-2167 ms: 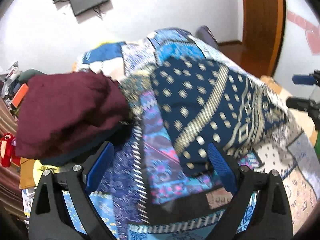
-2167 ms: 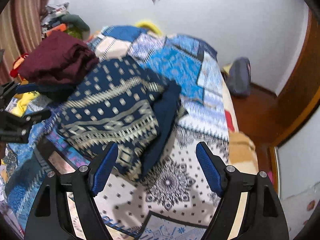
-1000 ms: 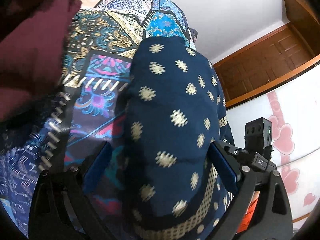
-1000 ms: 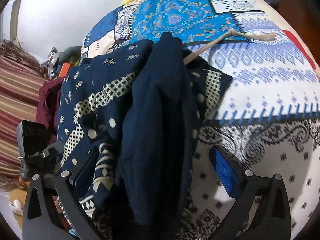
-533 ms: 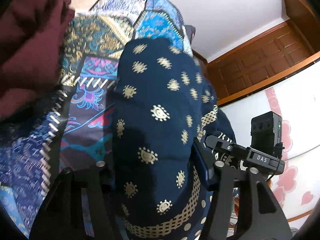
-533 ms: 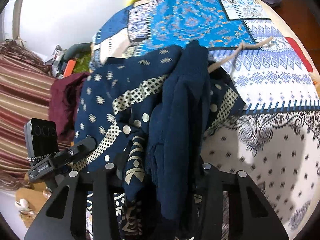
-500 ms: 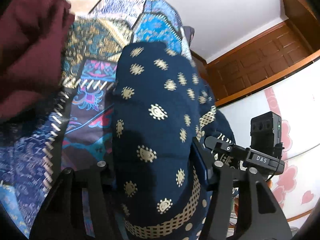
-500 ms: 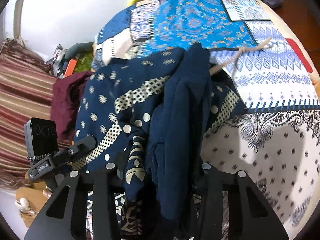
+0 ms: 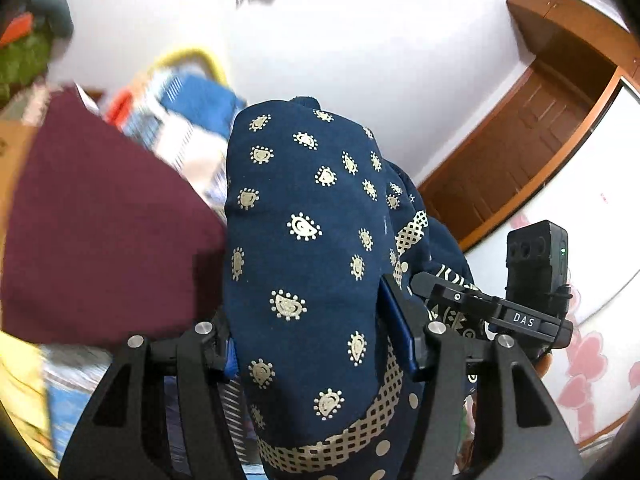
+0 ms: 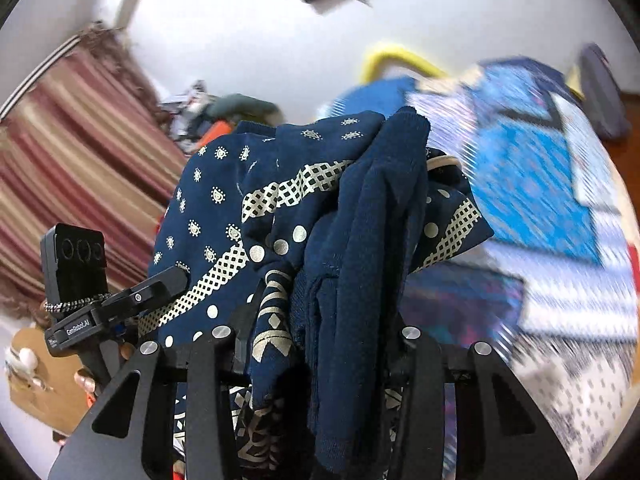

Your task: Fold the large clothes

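A folded navy garment with gold print (image 9: 304, 240) is clamped between both grippers and held up off the bed. My left gripper (image 9: 316, 340) is shut on its left end. My right gripper (image 10: 320, 344) is shut on its other end, where plain navy folds (image 10: 372, 248) hang over the jaws. The right gripper's body shows in the left wrist view (image 9: 496, 312), and the left gripper's body shows in the right wrist view (image 10: 116, 304).
A maroon folded garment (image 9: 100, 232) lies to the left on the bed. The blue patchwork bedspread (image 10: 552, 208) spreads to the right, blurred by motion. A striped curtain (image 10: 60, 168) hangs at the left, a wooden door (image 9: 520, 152) stands at the right.
Both grippers closed on the navy garment and lifted it off the bed. The views now tilt up toward the wall, and the background is motion-blurred.
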### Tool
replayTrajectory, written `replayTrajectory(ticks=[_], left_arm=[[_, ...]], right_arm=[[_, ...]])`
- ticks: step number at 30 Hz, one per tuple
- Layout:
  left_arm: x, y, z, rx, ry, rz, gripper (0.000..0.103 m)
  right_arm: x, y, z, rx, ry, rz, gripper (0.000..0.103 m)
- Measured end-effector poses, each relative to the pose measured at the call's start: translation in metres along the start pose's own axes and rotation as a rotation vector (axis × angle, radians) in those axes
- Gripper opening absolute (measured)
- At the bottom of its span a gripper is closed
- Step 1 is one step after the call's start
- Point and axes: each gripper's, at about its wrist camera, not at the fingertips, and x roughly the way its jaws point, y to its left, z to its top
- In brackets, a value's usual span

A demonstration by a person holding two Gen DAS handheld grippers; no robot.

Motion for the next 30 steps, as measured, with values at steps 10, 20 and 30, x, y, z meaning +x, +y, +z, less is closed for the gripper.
replayTrajectory(ticks=[10, 20, 30], left_arm=[[-0.049, 0.095, 0.058, -0.027, -0.085, 0.16, 0.058], [0.01, 0.206, 0.034, -0.115, -0.012, 0.256, 0.064], [-0.012, 0.149, 0.035, 0.087, -0.02, 0.527, 0.076]], right_arm=[[0.109, 0.065, 0.038, -0.082, 0.02, 0.106, 0.038], [0.212, 0.025, 0.019, 0.01, 0.166, 0.034, 0.047], [0.152, 0.063, 0.022, -0.193, 0.134, -0.197, 0.054]])
